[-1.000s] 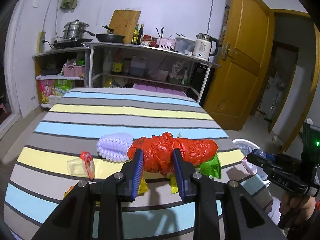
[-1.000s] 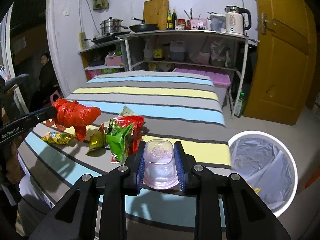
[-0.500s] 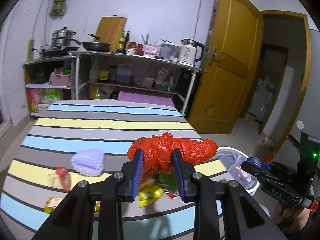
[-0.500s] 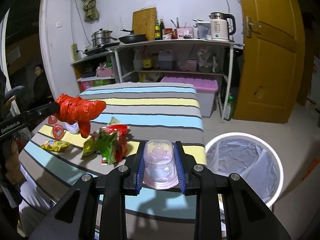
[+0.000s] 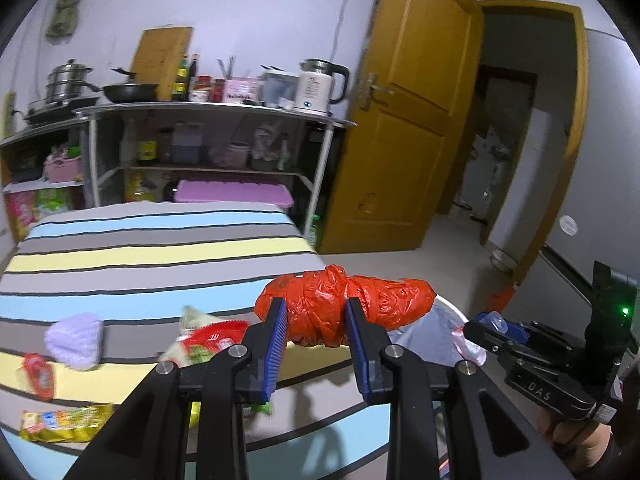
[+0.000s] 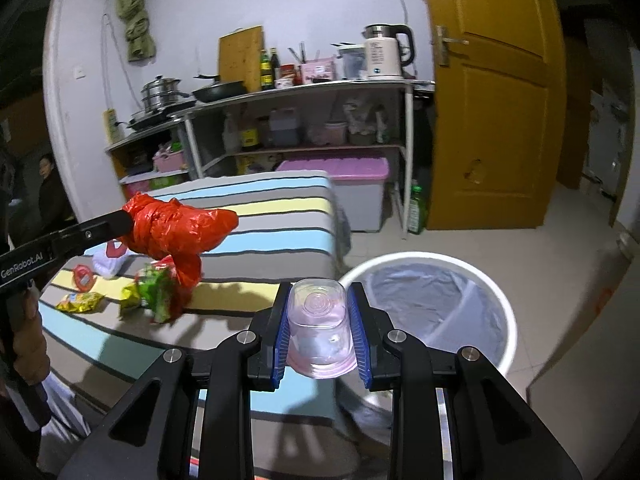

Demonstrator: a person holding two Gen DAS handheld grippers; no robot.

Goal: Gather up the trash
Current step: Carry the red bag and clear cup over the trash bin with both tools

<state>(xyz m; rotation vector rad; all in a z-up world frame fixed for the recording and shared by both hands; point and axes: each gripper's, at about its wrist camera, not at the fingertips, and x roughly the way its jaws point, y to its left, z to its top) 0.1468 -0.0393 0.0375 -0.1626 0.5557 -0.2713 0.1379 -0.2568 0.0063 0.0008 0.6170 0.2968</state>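
Left gripper (image 5: 316,332) jaws were clamped on the red bag (image 5: 344,306), held above the table edge near the bin (image 6: 432,276). Right gripper (image 6: 320,328) jaws pinched a clear cup (image 6: 318,328) beside the bin rim. Best to centre each over the opening before releasing.

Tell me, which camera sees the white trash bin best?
The right wrist view: the white trash bin shows its whole rim and liner. The left wrist view shows only a sliver behind the red bag.
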